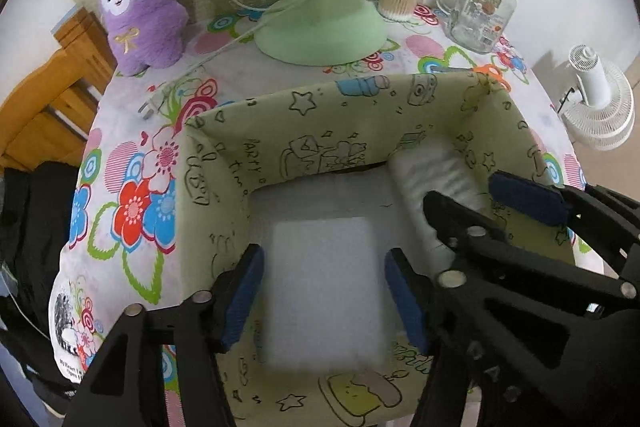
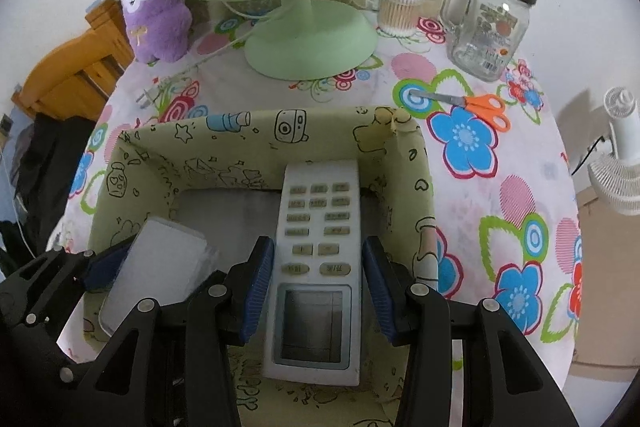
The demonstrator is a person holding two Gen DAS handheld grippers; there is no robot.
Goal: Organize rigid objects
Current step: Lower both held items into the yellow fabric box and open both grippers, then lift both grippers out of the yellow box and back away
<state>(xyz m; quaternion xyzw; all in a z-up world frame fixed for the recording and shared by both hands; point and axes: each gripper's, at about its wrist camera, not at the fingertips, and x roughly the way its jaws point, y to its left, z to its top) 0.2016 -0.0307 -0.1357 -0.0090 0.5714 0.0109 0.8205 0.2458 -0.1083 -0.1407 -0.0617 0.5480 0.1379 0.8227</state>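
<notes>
Floral cloth covers the bench (image 2: 520, 187), and behind my work stand a green fan (image 2: 308, 39), a purple plush (image 1: 140, 11), a tub of cotton swabs (image 2: 400, 7) and a glass jar (image 2: 488, 27), all set back so the front stays free for sorting. Up front sits the green fabric bin (image 1: 320, 115), and both of my tools are inside it. My right gripper (image 2: 318, 291) straddles the remote (image 2: 316, 267), which lies flat on the bin floor along the right wall, keys up; the fingers (image 2: 256, 291) stand spread, with a gap showing on each side of the remote, so I judge they hold nothing and the remote rests on its own. My left gripper (image 1: 324, 295) is over a white box (image 1: 324, 291) lying flat at the bin's left side; its fingers are also parted, and whether the pads touch the box edges I cannot tell. Laying the two long pieces side by side, lengthwise, looks like the way to keep room in the bin. Orange scissors (image 2: 472, 105) lie on the cloth just past the bin's far right corner, not yet gathered, and they seem the likely next piece to go in.
</notes>
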